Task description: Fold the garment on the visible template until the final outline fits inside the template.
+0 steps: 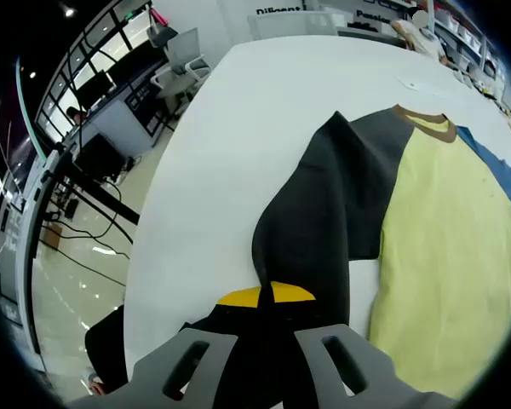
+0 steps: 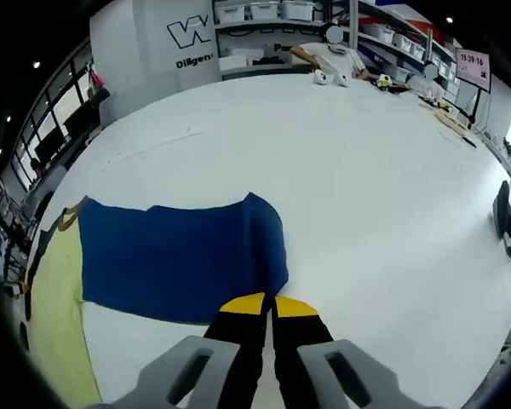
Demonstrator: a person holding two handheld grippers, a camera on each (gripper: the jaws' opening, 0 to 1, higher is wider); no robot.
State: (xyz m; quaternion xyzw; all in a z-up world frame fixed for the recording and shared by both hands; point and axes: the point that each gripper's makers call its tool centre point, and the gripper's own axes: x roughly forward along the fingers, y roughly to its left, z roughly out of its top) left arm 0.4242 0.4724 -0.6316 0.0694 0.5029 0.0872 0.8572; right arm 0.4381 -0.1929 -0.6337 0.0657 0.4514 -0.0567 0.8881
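Left gripper (image 1: 266, 298): jaws closed, pinching the black sleeve (image 1: 311, 230) at its cuff.
Right gripper (image 2: 268, 305): jaws closed on the blue sleeve (image 2: 179, 256) at its edge.
Shirt: yellow body (image 1: 447, 247) flat on the white bench (image 1: 230, 162), right of the left gripper, brown collar (image 1: 426, 122) beyond.

A white tabletop (image 2: 366, 170) carries small clutter along its far edge, with storage shelves (image 2: 264, 13) and office chairs (image 1: 183, 55) beyond.
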